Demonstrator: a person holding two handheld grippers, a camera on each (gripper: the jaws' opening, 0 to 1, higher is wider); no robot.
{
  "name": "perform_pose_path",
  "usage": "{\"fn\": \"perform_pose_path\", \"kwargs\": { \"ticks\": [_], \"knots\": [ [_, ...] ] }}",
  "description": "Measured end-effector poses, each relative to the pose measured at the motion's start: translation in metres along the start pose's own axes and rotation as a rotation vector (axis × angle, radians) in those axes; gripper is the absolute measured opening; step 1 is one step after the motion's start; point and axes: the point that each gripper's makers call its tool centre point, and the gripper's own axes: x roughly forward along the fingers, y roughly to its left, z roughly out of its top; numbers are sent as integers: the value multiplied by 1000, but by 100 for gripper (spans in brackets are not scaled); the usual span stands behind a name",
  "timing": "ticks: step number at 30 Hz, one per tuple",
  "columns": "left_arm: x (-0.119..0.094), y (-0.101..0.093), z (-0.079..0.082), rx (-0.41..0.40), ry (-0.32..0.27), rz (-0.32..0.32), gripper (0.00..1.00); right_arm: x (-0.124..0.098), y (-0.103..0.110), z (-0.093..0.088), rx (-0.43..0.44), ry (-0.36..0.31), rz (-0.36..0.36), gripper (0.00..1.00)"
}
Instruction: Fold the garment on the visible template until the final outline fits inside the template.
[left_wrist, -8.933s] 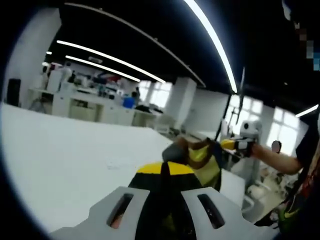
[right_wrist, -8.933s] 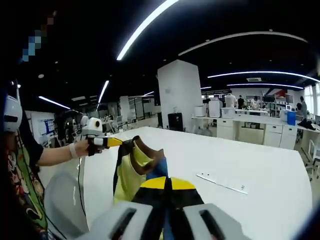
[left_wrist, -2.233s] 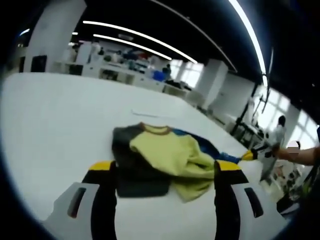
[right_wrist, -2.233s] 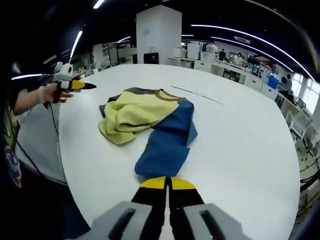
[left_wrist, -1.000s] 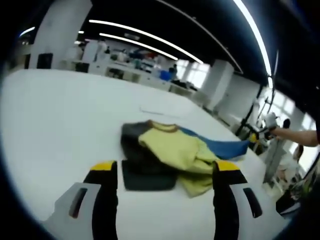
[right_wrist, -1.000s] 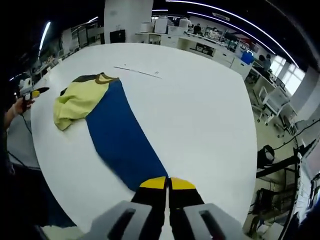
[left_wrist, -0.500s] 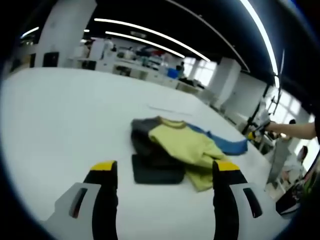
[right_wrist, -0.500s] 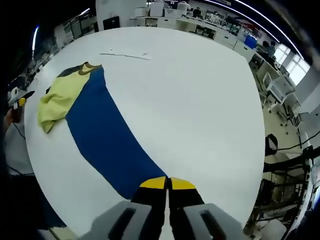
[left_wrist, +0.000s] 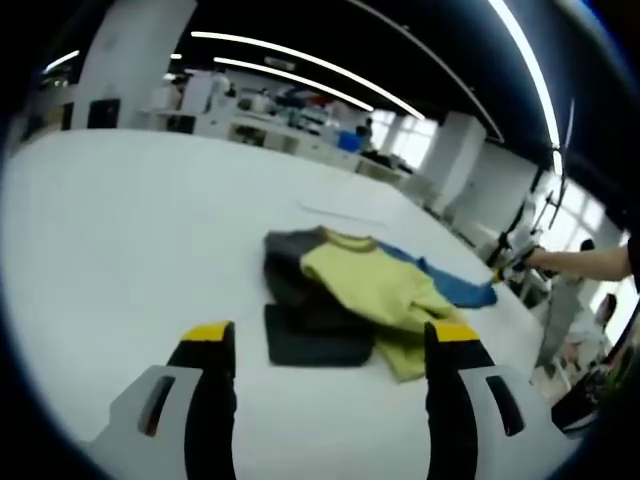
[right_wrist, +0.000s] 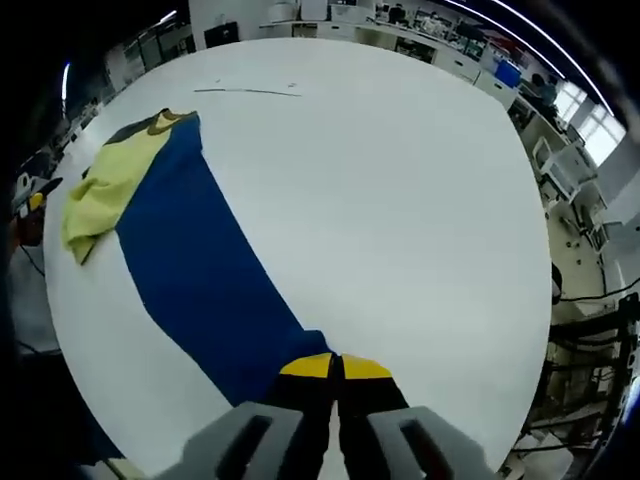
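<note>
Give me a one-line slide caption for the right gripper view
Right gripper, fingers shut on the shirt, stretches its blue sleeve across the white table.

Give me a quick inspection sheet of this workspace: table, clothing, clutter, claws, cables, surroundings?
Surface: white table, bare around the clothing.
Job's things: colour-block garment, its blue panel stretched out long, the yellow part bunched at the far end, the dark grey part lying flat. No template outline can be made out.
Clutter: a thin strip lying on the table beyond the garment.
Claws: left claw open, apart from the garment; right claw shut on the blue panel's end.
Cables: nothing seen.
Surroundings: white benches, ceiling light strips, windows.
</note>
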Motion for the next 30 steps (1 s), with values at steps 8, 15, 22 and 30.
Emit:
{"fn": "perform_pose_path", "kwargs": {
  "ticks": [8,15,22,30],
  "knots": [
    [0,1,1,1,2,-3,74,-1,-6,0,29,-50,23,0],
    [1,-2,-2,-2,8,-10,74,-10,6,-5,117,-115,49,21],
    [1,-4,-3,-2,9,-21,74,-28,23,-22,198,-142,58,27],
    [3,-8,-5,-1,12,-33,73,-39,38,-49,385,-174,108,22]
  ]
}}
